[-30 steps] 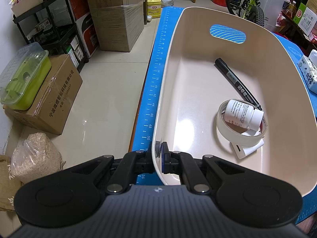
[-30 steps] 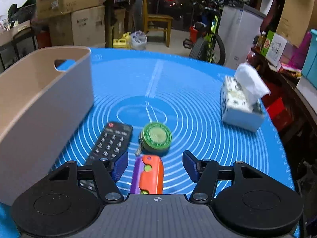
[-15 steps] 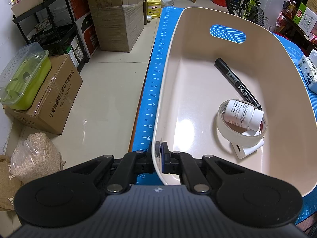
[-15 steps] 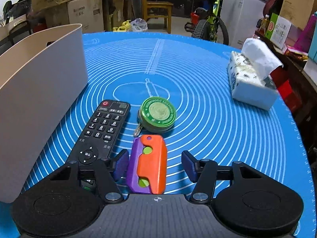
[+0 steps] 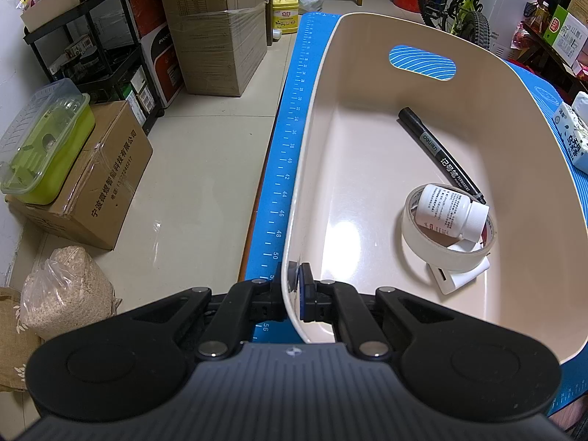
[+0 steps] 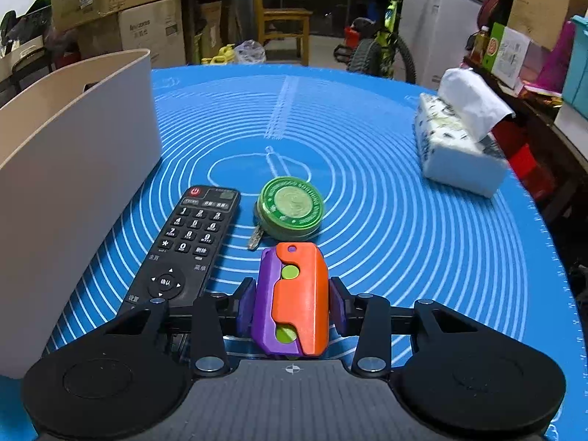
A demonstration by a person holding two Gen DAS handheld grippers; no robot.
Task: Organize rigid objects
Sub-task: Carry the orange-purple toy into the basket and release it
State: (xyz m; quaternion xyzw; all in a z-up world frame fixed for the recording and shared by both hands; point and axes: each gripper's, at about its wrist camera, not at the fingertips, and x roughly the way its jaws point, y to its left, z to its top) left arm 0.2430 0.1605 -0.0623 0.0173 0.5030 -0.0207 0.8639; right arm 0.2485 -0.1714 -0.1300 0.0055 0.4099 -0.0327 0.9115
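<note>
My left gripper [image 5: 296, 281] is shut on the near left wall of the cream bin [image 5: 477, 92]. Inside the bin lie a black marker [image 5: 441, 154], a white bottle [image 5: 452, 215] resting in a roll of tape [image 5: 433, 246], and a small white block [image 5: 455, 277]. In the right wrist view an orange and purple toy [image 6: 297, 294] lies on the blue mat [image 6: 404, 239] between the fingers of my right gripper [image 6: 292, 286]. Its jaws are closing and both pads touch the toy's sides. A black remote [image 6: 187, 242] lies just left of the toy. A green round tin [image 6: 290, 207] sits just beyond it.
The cream bin [image 6: 73, 147] stands along the mat's left side, close to the remote. A tissue pack [image 6: 459, 147] sits at the mat's right edge. Left of the table, cardboard boxes [image 5: 92, 183] and a shelf stand on the floor.
My right gripper has slid forward around the orange and purple toy and its jaws have narrowed onto it. The left gripper and the bin have not moved.
</note>
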